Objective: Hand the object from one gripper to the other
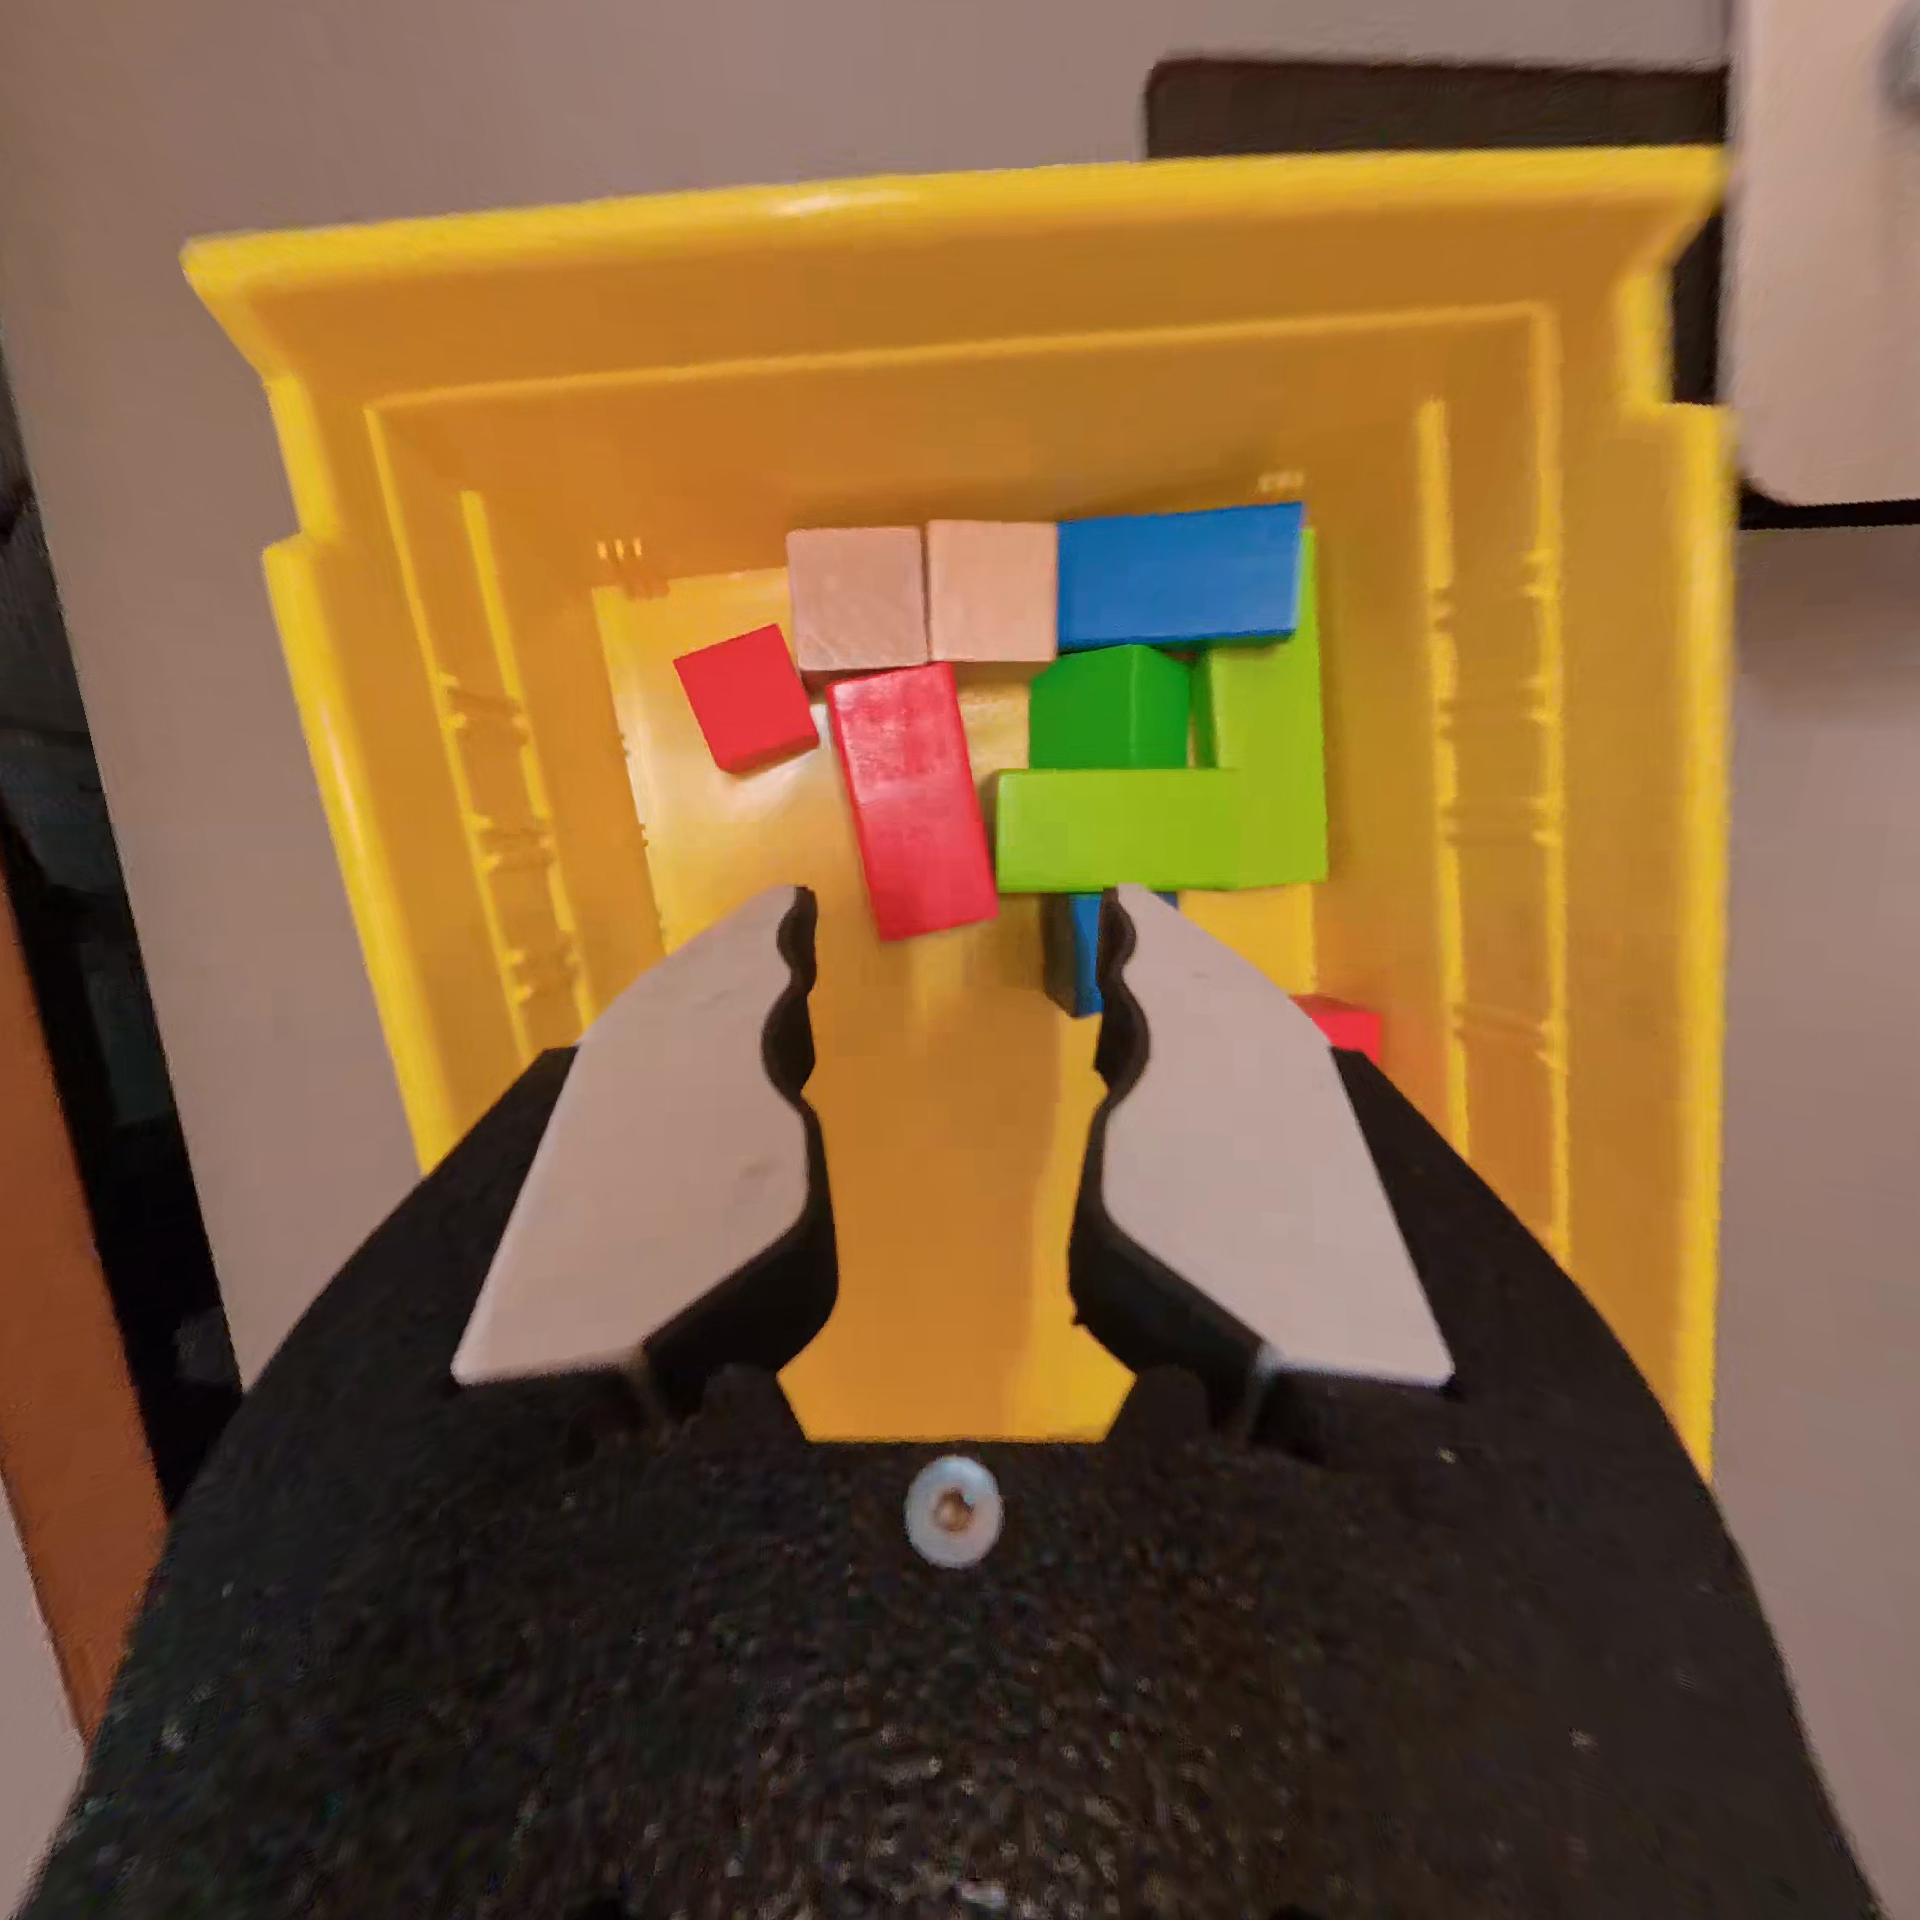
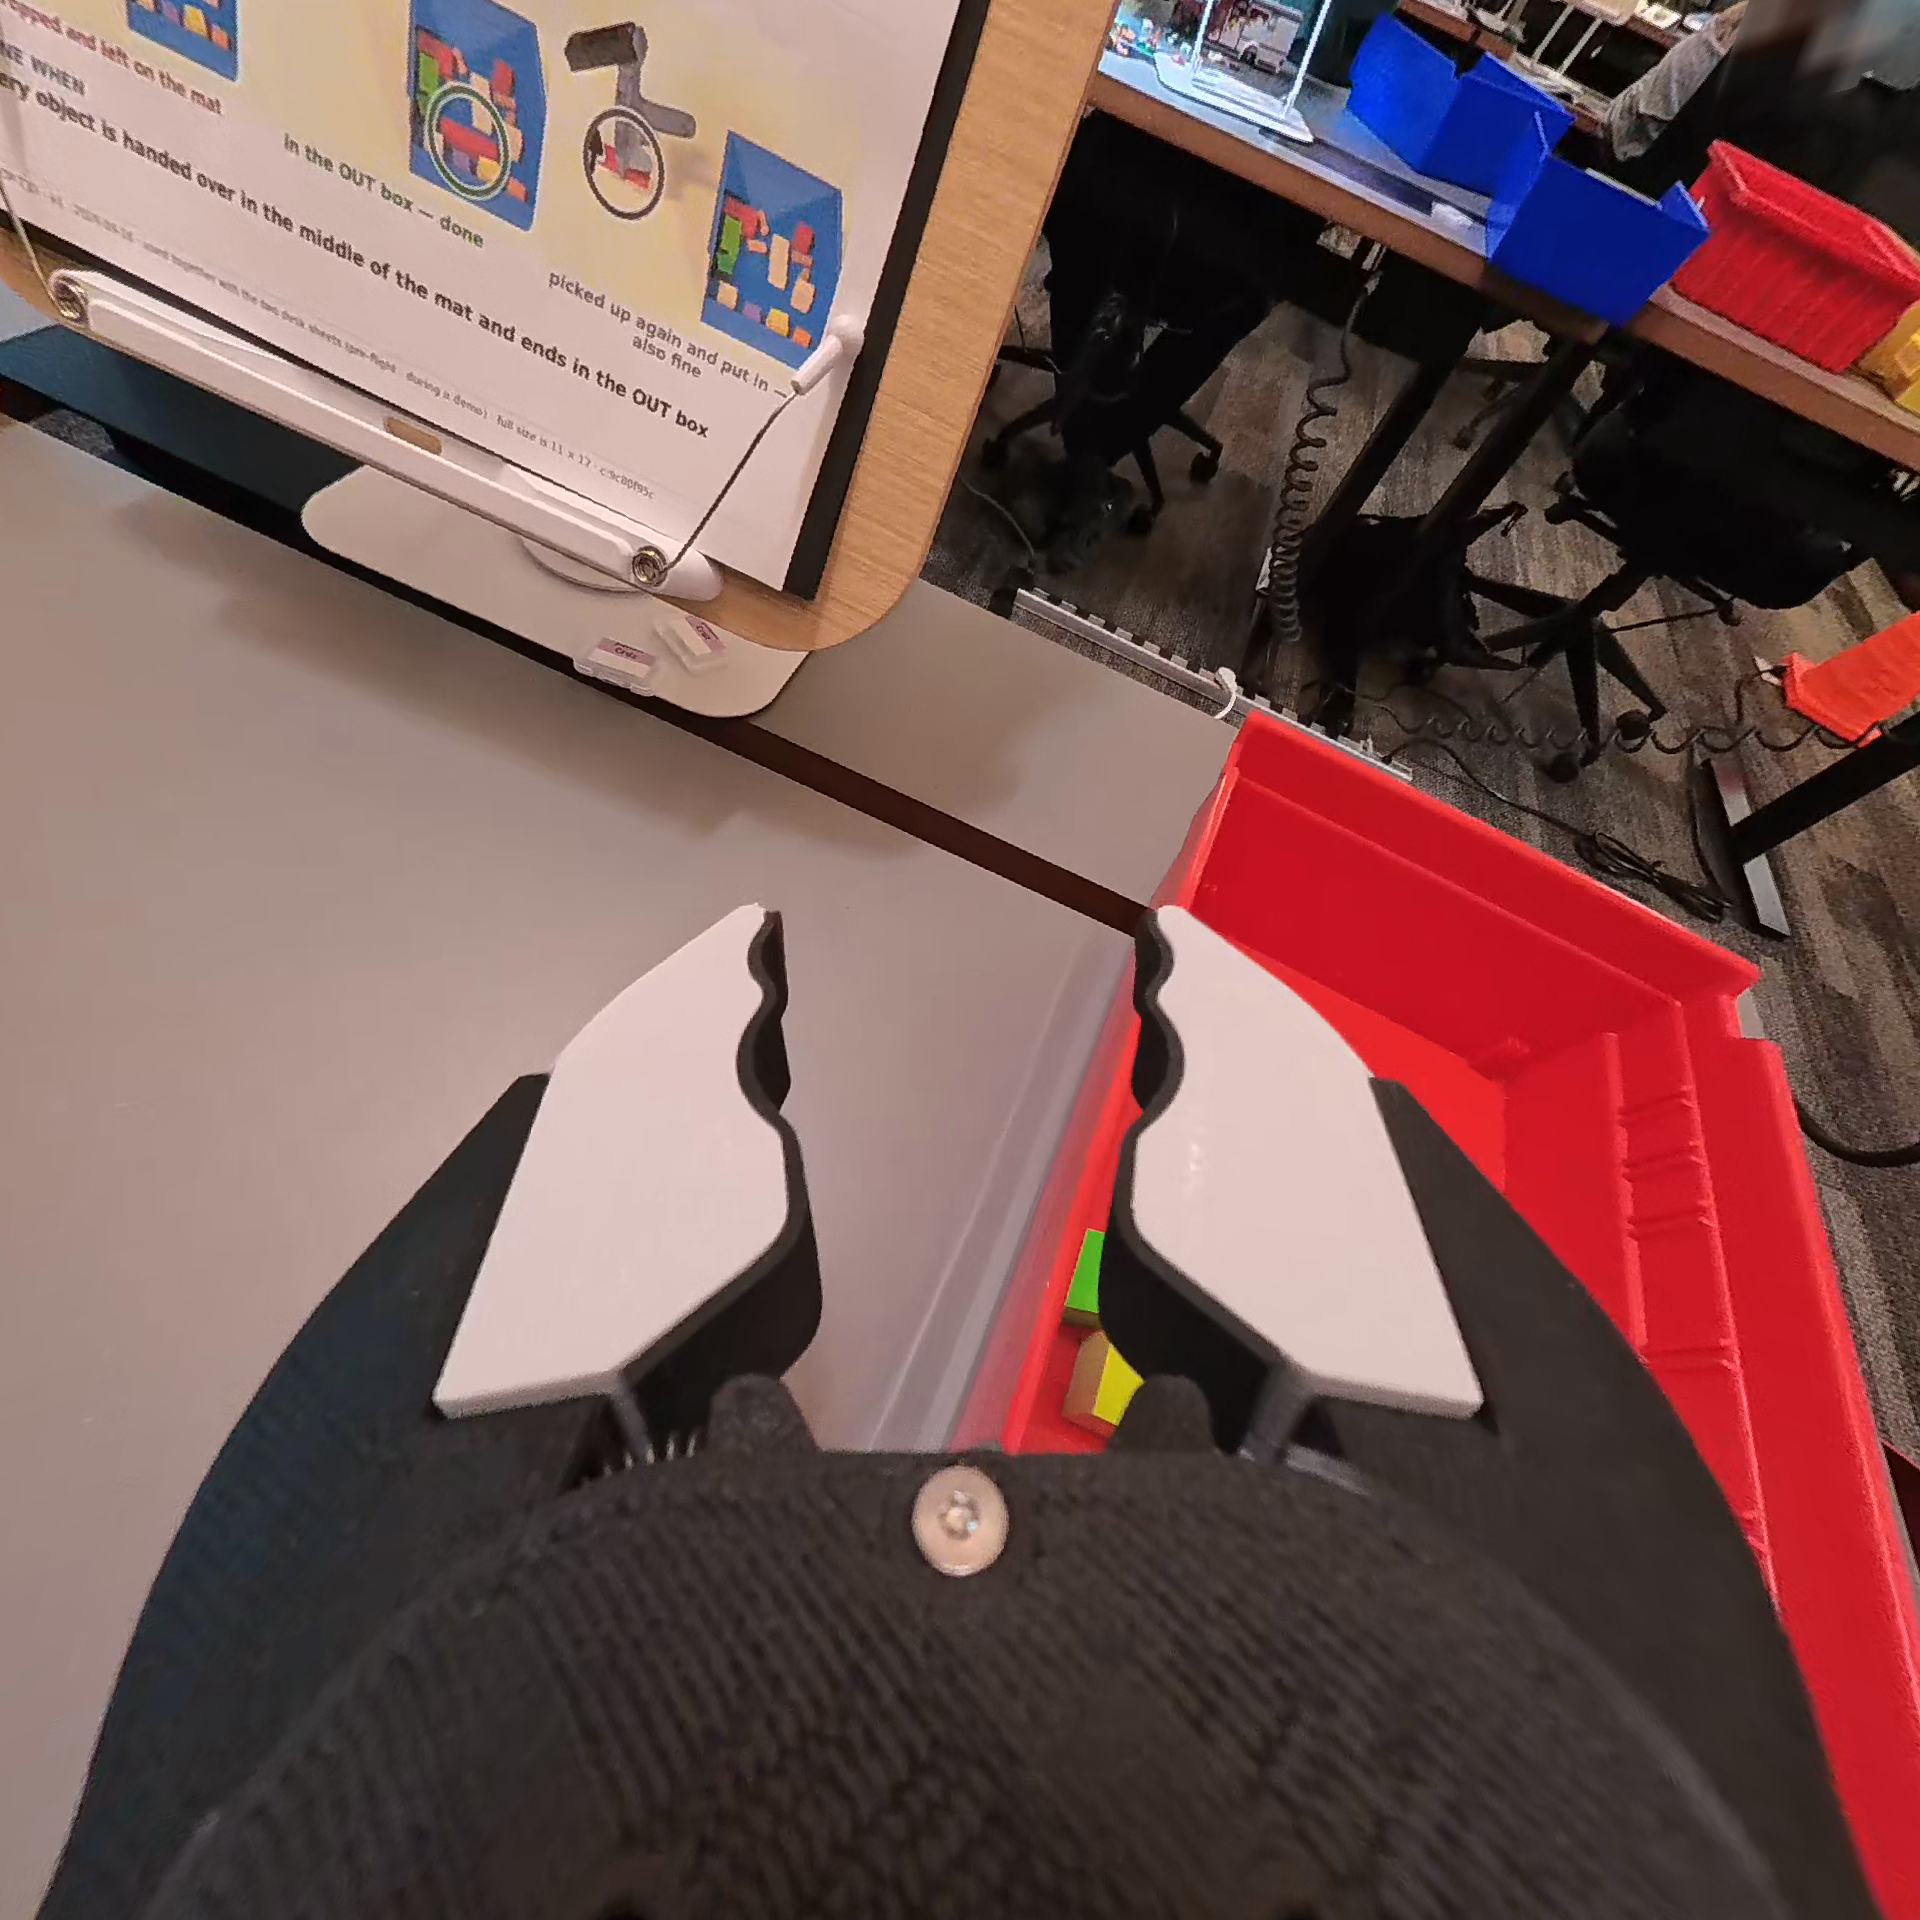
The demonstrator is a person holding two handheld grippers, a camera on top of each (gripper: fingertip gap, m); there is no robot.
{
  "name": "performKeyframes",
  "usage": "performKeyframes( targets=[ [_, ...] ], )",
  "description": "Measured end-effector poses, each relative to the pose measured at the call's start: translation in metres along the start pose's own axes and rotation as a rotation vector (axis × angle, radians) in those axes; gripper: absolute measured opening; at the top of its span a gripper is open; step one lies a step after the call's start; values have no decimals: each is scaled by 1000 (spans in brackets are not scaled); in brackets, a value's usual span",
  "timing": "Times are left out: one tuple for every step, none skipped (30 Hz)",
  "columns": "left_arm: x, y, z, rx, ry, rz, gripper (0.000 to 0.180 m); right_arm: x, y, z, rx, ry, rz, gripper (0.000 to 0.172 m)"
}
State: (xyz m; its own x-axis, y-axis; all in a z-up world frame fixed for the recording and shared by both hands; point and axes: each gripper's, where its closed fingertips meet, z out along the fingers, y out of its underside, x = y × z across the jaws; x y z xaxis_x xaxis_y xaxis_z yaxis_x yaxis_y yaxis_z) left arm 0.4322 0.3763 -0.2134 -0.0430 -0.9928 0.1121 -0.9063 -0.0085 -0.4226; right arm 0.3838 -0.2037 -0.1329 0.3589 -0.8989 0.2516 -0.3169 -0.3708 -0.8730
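Note:
In the left wrist view my left gripper [image 1: 956, 914] is open and empty, pointing down into a yellow bin [image 1: 935, 312]. Several wooden blocks lie on the bin floor: a long red block [image 1: 914, 800] just beyond the fingertips, a small red block [image 1: 743, 698], two plain wooden cubes [image 1: 925, 594], a blue block [image 1: 1179, 577], a light green L-shaped piece [image 1: 1164, 826] and a dark green block [image 1: 1107, 707]. A second blue block [image 1: 1075, 951] sits by the right fingertip. In the right wrist view my right gripper [image 2: 956, 925] is open and empty above the grey table [image 2: 364, 883], beside a red bin [image 2: 1455, 935].
The red bin holds a green block [image 2: 1086, 1273] and a yellow-green block [image 2: 1107, 1387] near its front. A board with a printed instruction sheet [image 2: 468, 260] stands at the table's far edge. Beyond the table are chairs, cables, and another desk with blue bins [image 2: 1507, 135] and a red bin. My hands' fingertips stand some 60 cm from each other.

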Motion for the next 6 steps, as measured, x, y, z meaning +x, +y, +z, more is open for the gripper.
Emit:
performKeyframes(
  targets=[
    [-5, 0, 9, -52, -20, -15, 52, 0, 1, 0, 0, 0, 2, 65],
    [-10, 0, 17, -94, -43, -31, 52, 0, 1, 1, 1, -1, 6, 65],
    [-14, 0, 24, -126, -52, -57, 52, 0, 2, 2, 1, -7, 9, 65],
    [-15, -1, 30, -150, -46, -86, 52, -1, 2, 3, 0, -12, 11, 65],
    [-16, -2, 36, -167, -40, -117, 52, -1, 3, 4, -3, -15, 11, 65],
    [-17, -3, 40, -181, -37, -151, 52, -1, 4, 4, -5, -16, 12, 65]
  ],
)
